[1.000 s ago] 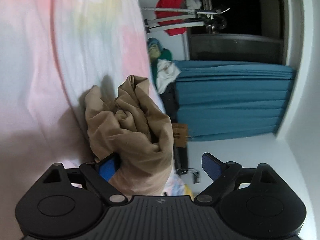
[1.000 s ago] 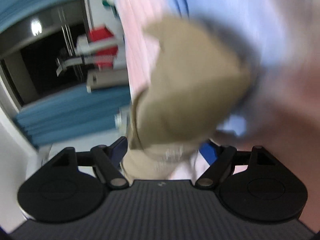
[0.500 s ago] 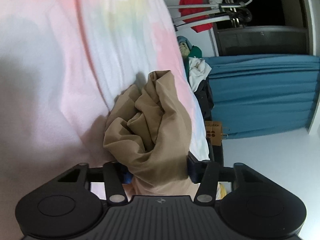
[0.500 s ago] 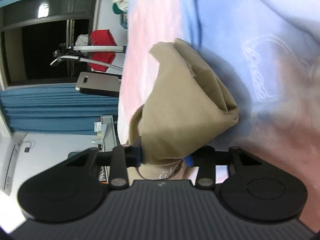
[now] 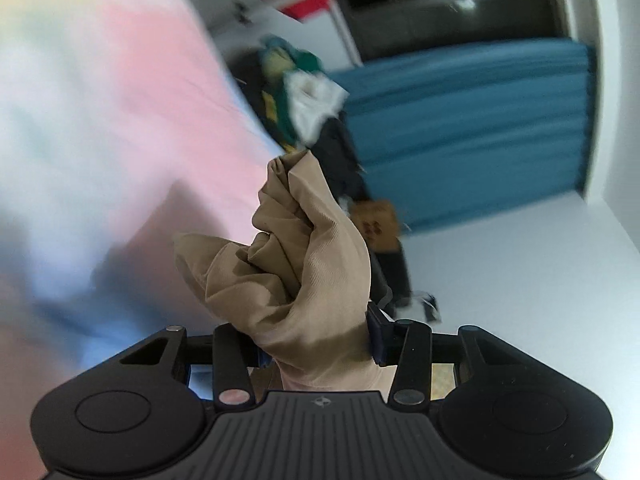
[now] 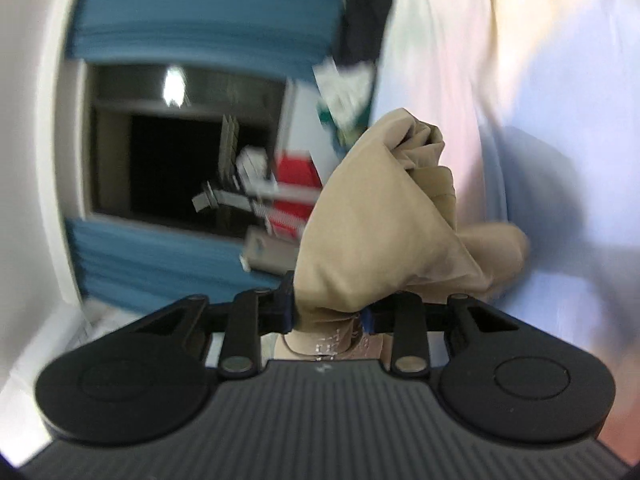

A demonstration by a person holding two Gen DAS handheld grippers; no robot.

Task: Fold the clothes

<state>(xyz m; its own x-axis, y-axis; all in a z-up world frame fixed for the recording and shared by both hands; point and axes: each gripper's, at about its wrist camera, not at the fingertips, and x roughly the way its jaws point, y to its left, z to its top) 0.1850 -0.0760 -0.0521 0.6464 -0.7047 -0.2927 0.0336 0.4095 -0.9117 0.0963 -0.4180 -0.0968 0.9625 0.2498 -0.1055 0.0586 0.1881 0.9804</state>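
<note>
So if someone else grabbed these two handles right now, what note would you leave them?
Left tongs: shut on a bunched part of the tan garment.
Right tongs: shut on another bunch of the same tan garment.
Where: the garment is held next to the pastel bedsheet; both views are motion-blurred, so I cannot tell if any part touches it. A pile of other clothes lies beyond.
Done: both grips are taken.
Left: the garment is crumpled, with no fold visible. Probably spread it flat on the sheet, then fold.
</note>
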